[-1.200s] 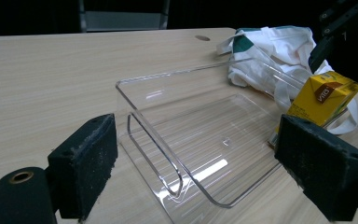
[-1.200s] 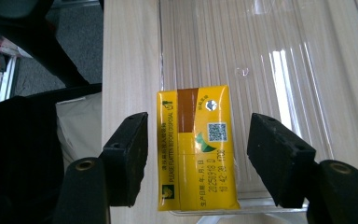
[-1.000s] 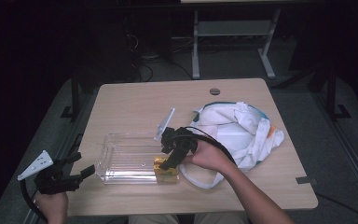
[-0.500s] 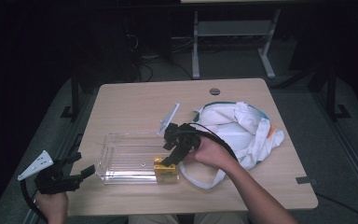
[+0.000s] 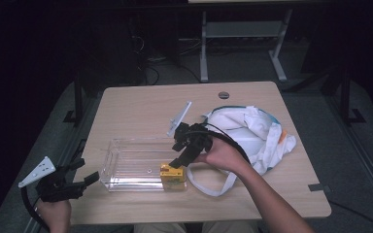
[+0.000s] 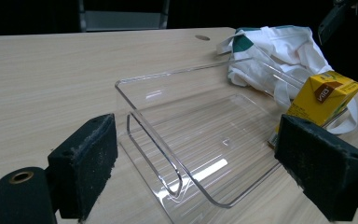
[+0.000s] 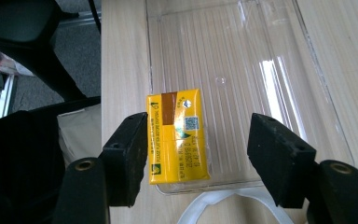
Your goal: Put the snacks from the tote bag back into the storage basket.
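Now the right gripper (image 5: 178, 161) hangs over the near right corner of the clear tray (image 5: 126, 165), pointing down at the yellow carton (image 5: 173, 173) that sits in that corner. From the right gripper view the fingers (image 7: 127, 154) stand partly apart with the carton (image 7: 178, 136) between them: the left pad lies right against the carton's side, while the other pad is well clear of it, with open tray floor (image 7: 242, 70) in the gap, so the carton is not clamped. The tray itself lies on the worktop (image 5: 136, 107) near the front edge, left of the middle. A white bag (image 5: 252, 133) is heaped toward the right edge, and one of its straps (image 5: 209, 187) loops along the front just beside the tray's right end. The left gripper (image 5: 87, 178) is held level off the front left corner of the worktop, aimed at the tray's left end and not touching it; in the left gripper view its fingers (image 6: 86, 163) are spread wide with nothing between them but the tray (image 6: 177, 140) farther off, and the carton (image 6: 321, 95) stands at the tray's far end.
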Available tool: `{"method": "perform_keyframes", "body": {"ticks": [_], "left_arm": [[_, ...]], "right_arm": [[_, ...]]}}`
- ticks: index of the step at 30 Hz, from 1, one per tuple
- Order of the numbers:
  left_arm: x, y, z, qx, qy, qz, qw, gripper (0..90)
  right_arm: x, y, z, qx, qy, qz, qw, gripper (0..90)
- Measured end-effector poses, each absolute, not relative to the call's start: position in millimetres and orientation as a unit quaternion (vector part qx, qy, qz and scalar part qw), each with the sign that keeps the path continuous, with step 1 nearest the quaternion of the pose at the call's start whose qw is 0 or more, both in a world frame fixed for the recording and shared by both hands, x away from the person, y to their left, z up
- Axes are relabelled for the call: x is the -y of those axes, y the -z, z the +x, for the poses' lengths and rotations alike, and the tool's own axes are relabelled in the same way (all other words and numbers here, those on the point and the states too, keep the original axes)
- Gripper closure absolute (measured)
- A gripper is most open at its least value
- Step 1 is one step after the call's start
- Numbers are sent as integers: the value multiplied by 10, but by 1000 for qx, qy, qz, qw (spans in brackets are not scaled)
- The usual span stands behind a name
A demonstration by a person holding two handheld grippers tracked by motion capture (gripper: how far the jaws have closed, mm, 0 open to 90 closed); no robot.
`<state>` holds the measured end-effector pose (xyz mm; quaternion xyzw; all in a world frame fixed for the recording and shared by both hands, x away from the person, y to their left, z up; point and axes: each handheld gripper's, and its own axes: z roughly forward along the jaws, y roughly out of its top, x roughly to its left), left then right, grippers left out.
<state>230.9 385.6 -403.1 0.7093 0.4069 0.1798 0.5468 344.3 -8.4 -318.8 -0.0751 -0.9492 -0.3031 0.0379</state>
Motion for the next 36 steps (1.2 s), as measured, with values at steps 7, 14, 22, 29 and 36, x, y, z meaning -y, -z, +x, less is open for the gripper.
{"method": "perform_keyframes", "body": {"ticks": [7, 14, 22, 29, 36], "left_arm": [[-3855, 4033, 2310, -407, -180, 710, 547, 127], [-3857, 4033, 2310, -407, -180, 709, 547, 127], [-3857, 4032, 2309, -407, -180, 709, 547, 127], [-3852, 4035, 2312, -407, -180, 709, 547, 127], [-3860, 4038, 2311, -409, -179, 708, 547, 127]], "right_arm": [[161, 3162, 3492, 946, 312, -83, 37, 377], [223, 3138, 3522, 945, 311, -93, 34, 380], [315, 3092, 3560, 942, 318, -101, 26, 379], [427, 3073, 3600, 941, 320, -113, 19, 379], [535, 3068, 3639, 939, 319, -127, 14, 379]]}}
